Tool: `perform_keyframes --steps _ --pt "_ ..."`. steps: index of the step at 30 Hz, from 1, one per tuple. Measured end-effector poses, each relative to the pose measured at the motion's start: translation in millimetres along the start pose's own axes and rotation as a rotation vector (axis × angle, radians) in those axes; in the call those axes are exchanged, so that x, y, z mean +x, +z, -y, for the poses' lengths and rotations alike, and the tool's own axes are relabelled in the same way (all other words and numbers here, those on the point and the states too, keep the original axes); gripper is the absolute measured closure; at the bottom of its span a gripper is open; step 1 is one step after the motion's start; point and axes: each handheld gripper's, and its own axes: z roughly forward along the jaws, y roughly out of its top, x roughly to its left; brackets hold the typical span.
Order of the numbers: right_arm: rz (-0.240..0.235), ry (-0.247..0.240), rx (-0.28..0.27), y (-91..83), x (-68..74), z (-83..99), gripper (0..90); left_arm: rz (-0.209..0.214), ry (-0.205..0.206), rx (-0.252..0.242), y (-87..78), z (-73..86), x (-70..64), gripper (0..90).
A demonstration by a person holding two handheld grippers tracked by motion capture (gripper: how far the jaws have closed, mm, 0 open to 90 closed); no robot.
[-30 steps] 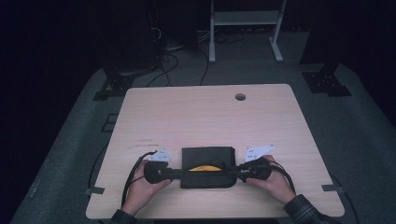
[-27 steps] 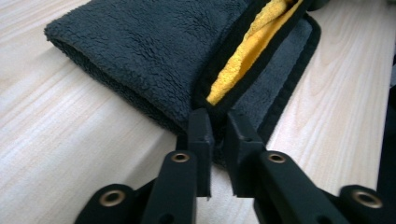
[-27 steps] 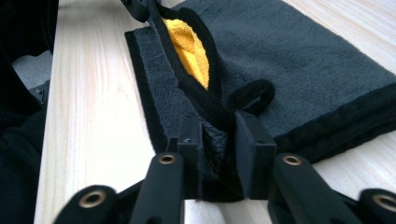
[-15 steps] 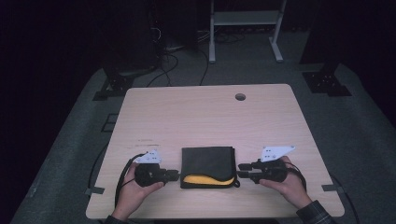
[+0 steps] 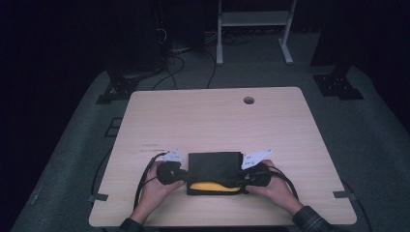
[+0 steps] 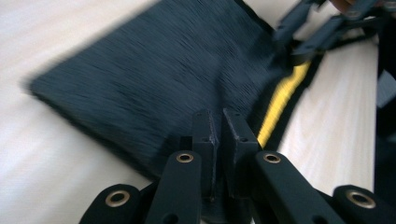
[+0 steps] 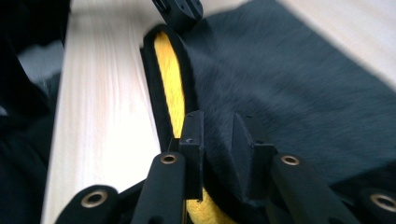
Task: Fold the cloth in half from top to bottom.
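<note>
Fuzzy black cloth (image 5: 214, 166) with yellow lining on matt pale wood table (image 5: 212, 121).

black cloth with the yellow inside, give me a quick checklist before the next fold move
1. Left hand-held gripper gripping the black cloth: ok, jaws look pressed together on its edge in the left gripper view.
2. Right hand-held gripper gripping the cloth: cannot tell, cloth lies between its jaws but a gap shows.
3. Both grippers at opposite ends of the near edge: ok, seen in the high view.
4. Yellow lining exposed along the near edge: ok, the top layer is parted there.
5. Cloth fully on the table: ok, no part overhangs.
6. Room on the table beyond the cloth: ok, bare wood.
</note>
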Motion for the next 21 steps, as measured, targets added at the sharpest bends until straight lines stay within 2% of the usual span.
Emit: perform_keyframes --steps 3,6,7,11,14,19,21 --pt "0.003 -0.029 0.057 5.3 3.6 5.0 76.4 0.008 0.011 0.043 3.4 8.6 -7.5 82.3" --pt "0.005 -0.026 0.084 0.5 5.1 9.2 77.4 -0.004 0.016 0.046 -2.7 16.0 -10.3 81.8" --pt "0.006 -0.027 0.088 -1.3 4.4 11.2 77.6 -0.02 0.018 0.051 -6.0 17.7 -9.8 81.5" --pt "0.001 -0.013 0.065 -4.0 3.0 16.5 76.5 -0.019 0.002 0.039 -9.9 19.8 -9.1 77.6" --pt "0.01 -0.009 0.046 -6.7 4.1 16.3 67.6 -0.031 0.008 0.017 -14.0 19.0 -10.7 68.8" --pt "0.074 0.035 -0.005 -21.8 -4.1 20.7 51.1 -0.095 0.007 -0.058 -26.5 18.0 -6.4 44.6" --pt "0.105 0.055 -0.021 -28.1 -9.3 21.8 48.1 -0.113 0.009 -0.077 -29.5 18.6 -4.1 38.4"
